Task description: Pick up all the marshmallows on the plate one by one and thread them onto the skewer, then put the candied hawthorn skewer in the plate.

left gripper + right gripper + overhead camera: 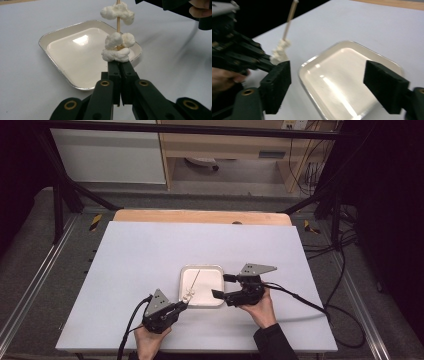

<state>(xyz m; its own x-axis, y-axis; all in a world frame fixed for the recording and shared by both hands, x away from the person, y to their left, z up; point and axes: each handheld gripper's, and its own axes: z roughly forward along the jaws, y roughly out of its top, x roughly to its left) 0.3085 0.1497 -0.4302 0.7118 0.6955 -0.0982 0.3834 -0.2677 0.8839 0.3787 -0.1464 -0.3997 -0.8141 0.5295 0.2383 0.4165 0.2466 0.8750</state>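
The left tongs [119, 72] are clenched on the near end of 1 wooden skewer [118, 21], which carries 3 white fluffy lumps [117, 46]: 2 close together just above the jaws and 1 higher up the stick. The right tongs [332, 87] are released, jaws wide apart over the near right edge of 1 white tray [212, 272]. The skewer slants over the tray's left half. The tray sits near the middle of the white desk [140, 255].

Pale wooden skewer [118, 21] with white fluffy puffs [116, 47], glossy cream square tray with silvery rim [53, 61], black grippers, plain white tabletop [145, 250]
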